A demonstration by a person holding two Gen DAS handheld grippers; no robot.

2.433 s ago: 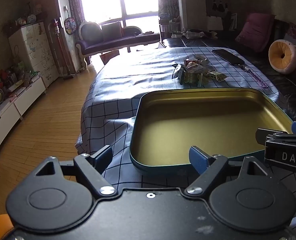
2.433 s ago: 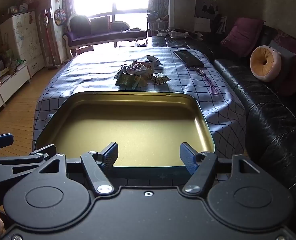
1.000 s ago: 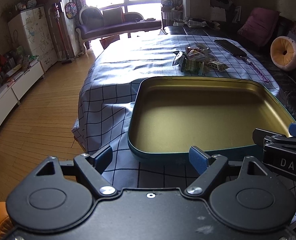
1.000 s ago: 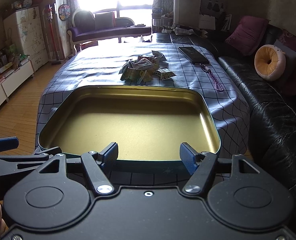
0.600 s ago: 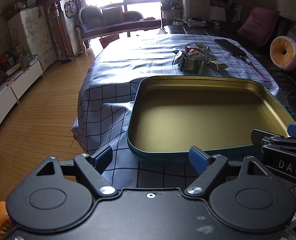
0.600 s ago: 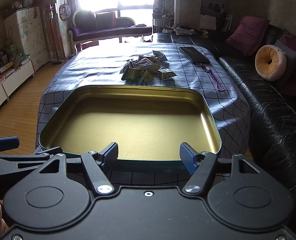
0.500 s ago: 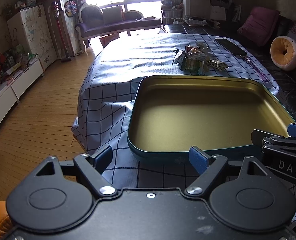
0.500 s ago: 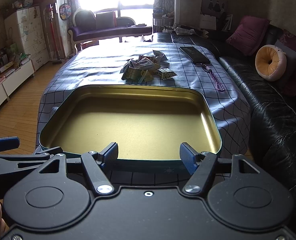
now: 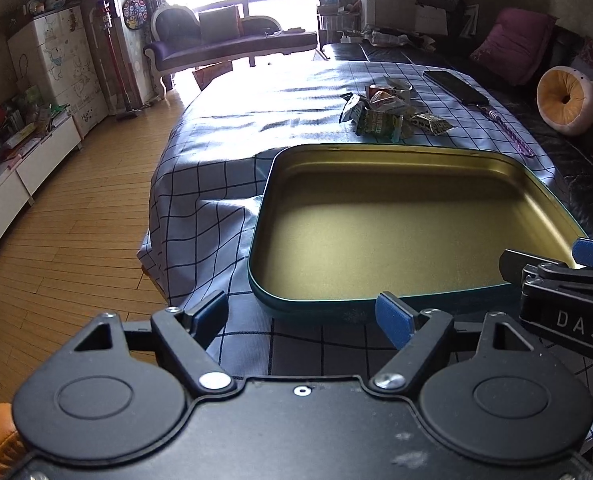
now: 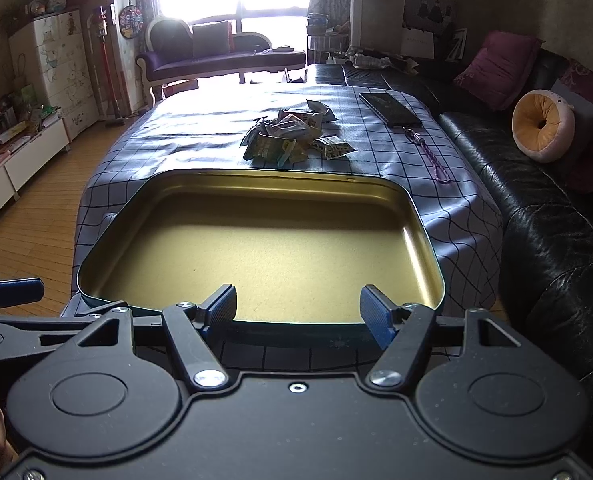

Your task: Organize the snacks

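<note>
While snack packets (image 10: pixel 292 136) lie beyond tin (image 10: pixel 424 240), tin empty

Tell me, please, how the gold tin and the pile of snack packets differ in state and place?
The gold tin lies near both grippers, empty; the pile of snack packets lies beyond its far rim, loose and heaped. The tin is one smooth, rigid thing; the packets are many, crumpled and printed. Both rest on the checked tablecloth.

Left gripper (image 9: pixel 303 311) jaws wide, just been closing slightly, nothing between. Gold tin (image 9: pixel 376 152) ahead on checked cloth (image 9: pixel 216 184); snack packets (image 9: pixel 384 114) beyond.
</note>
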